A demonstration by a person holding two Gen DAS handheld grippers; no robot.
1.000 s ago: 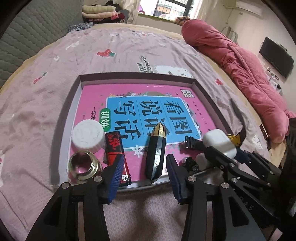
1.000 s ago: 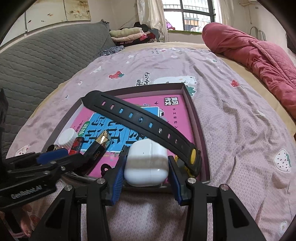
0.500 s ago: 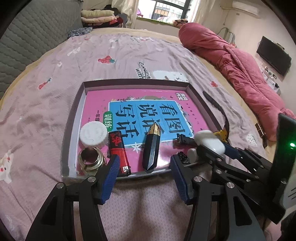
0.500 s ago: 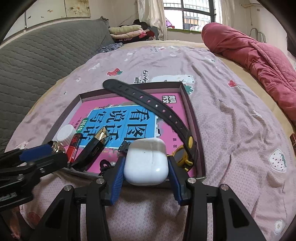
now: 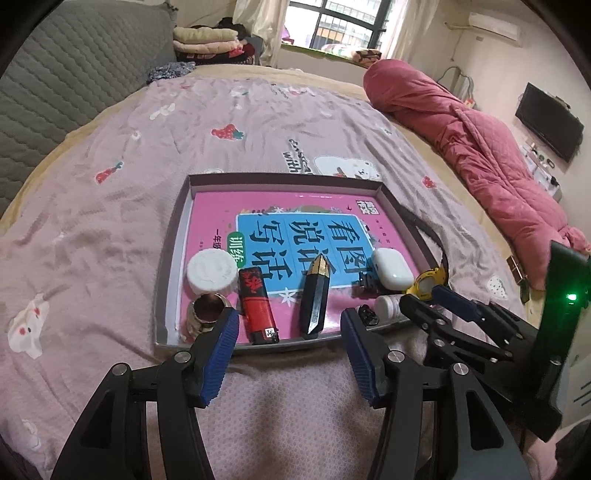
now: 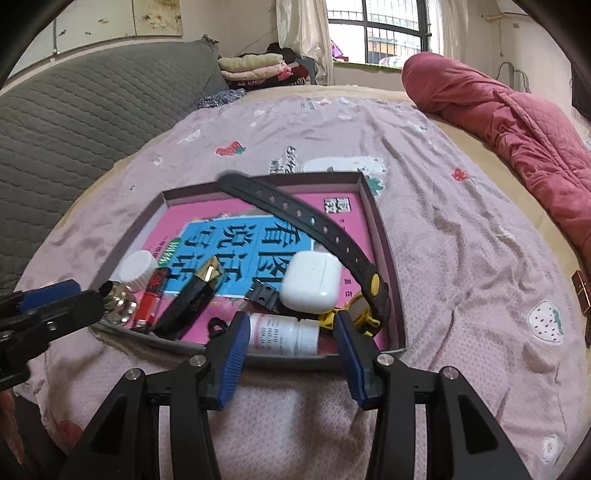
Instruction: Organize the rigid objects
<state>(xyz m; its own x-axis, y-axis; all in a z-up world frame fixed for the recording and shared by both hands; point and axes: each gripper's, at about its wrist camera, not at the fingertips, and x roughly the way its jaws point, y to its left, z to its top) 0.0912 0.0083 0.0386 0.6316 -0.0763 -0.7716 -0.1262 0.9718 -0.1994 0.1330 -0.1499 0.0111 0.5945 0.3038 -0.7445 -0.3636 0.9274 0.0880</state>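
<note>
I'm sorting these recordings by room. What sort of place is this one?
Most likely a bedroom in a home: the tray sits on a bed with a printed pink sheet, a rolled red quilt lies along one side, and folded clothes are stacked by the window.

I see a tray (image 5: pixel 173 251) on the bed (image 5: pixel 92 206), a book (image 5: pixel 295 236) lying in it. Along its near edge, left to right: cap (image 5: pixel 211 271), ring (image 5: pixel 207 312), lighter (image 5: pixel 256 304), crystal (image 5: pixel 314 295), case (image 5: pixel 391 267), bottle (image 6: pixel 282 334), watch (image 6: pixel 364 291).
</note>
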